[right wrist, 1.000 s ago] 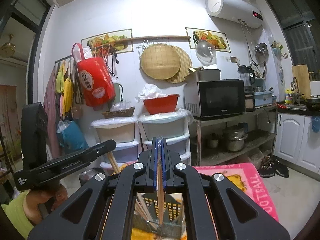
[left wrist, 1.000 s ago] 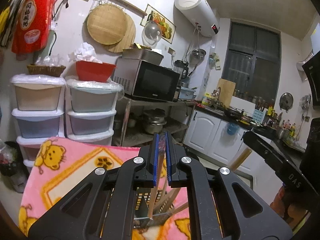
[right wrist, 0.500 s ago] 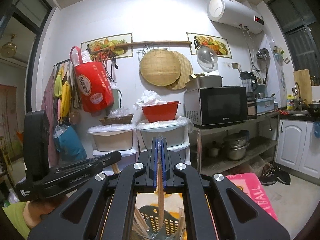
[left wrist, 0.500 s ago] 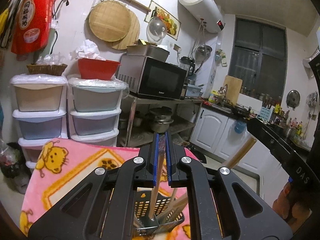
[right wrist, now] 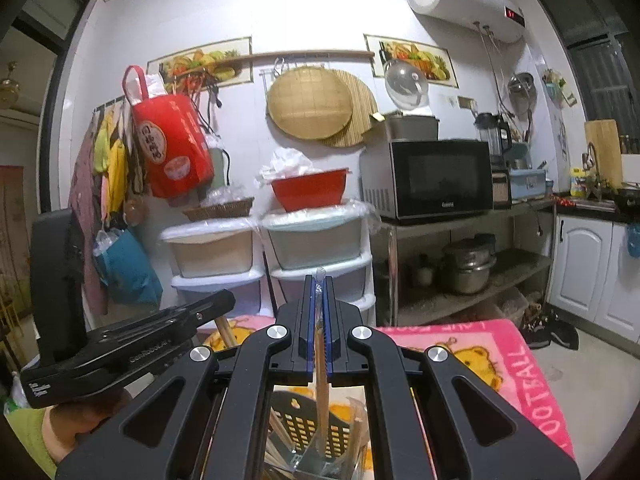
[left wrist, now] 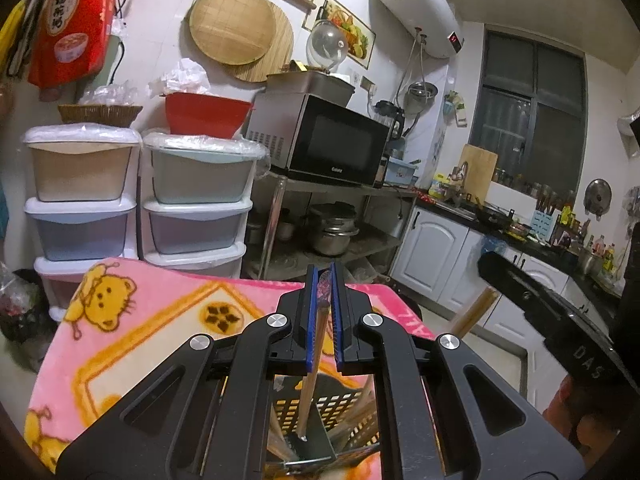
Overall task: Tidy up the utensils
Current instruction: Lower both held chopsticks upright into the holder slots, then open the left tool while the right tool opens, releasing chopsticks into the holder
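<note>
While my left gripper (left wrist: pixel 324 316) clenches one slim wooden chopstick (left wrist: pixel 310 384) between its blue-edged fingers, the stick's lower tip dips into the black perforated plastic utensil holder (left wrist: pixel 320 412) below. My right gripper (right wrist: pixel 319 320) pinches another wooden chopstick (right wrist: pixel 321 384) over the same slotted holder (right wrist: pixel 308 428), which stands on a fuzzy pink bear-print blanket (left wrist: pixel 132 328) covering the tabletop.

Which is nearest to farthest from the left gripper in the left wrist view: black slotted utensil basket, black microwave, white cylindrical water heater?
1. Black slotted utensil basket, right below the left gripper, which is shut on a wooden chopstick.
2. Black microwave, on the metal shelf beyond the pink blanket.
3. White cylindrical water heater, high on the wall, upper right.
</note>
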`<state>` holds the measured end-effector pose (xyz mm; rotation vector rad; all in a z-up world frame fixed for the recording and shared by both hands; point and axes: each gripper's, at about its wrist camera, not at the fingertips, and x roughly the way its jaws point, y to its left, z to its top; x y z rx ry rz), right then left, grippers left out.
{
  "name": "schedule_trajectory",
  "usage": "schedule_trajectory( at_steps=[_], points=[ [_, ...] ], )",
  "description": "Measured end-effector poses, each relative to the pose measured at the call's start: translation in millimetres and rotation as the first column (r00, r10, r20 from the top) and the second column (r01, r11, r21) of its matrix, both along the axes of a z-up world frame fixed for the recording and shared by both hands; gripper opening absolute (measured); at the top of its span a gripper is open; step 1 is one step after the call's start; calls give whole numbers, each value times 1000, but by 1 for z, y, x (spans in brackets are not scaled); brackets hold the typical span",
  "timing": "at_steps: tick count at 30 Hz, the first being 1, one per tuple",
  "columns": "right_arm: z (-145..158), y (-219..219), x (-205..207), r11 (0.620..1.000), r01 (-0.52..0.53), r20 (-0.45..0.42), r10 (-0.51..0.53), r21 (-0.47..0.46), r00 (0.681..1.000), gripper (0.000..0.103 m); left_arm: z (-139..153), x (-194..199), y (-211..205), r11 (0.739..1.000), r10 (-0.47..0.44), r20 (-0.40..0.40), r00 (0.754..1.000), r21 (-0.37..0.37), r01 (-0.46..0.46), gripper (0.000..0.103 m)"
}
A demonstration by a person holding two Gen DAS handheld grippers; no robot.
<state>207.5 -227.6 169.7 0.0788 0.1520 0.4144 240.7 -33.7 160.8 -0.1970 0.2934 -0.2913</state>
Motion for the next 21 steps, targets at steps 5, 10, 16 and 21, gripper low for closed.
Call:
schedule_trajectory(
  at_steps=[5,10,16,21],
  points=[
    [-21,6,16,1000,10,-58,-11,-21,998,4,-15,5,0,1000,-1,-23,1000,0,1,4],
    [-39,9,23,999,28,-99,-32,-38,995,4,-27,7,1,1000,-4,-51,999,-5,4,4],
    [-52,9,23,998,39,-130,-45,-43,990,17,-35,4,3,1000,-11,-81,997,-7,11,8],
    [-56,7,18,998,42,-137,-49,-52,989,28,-38,-3,6,1000,-13,-85,996,-5,12,23]
  ],
)
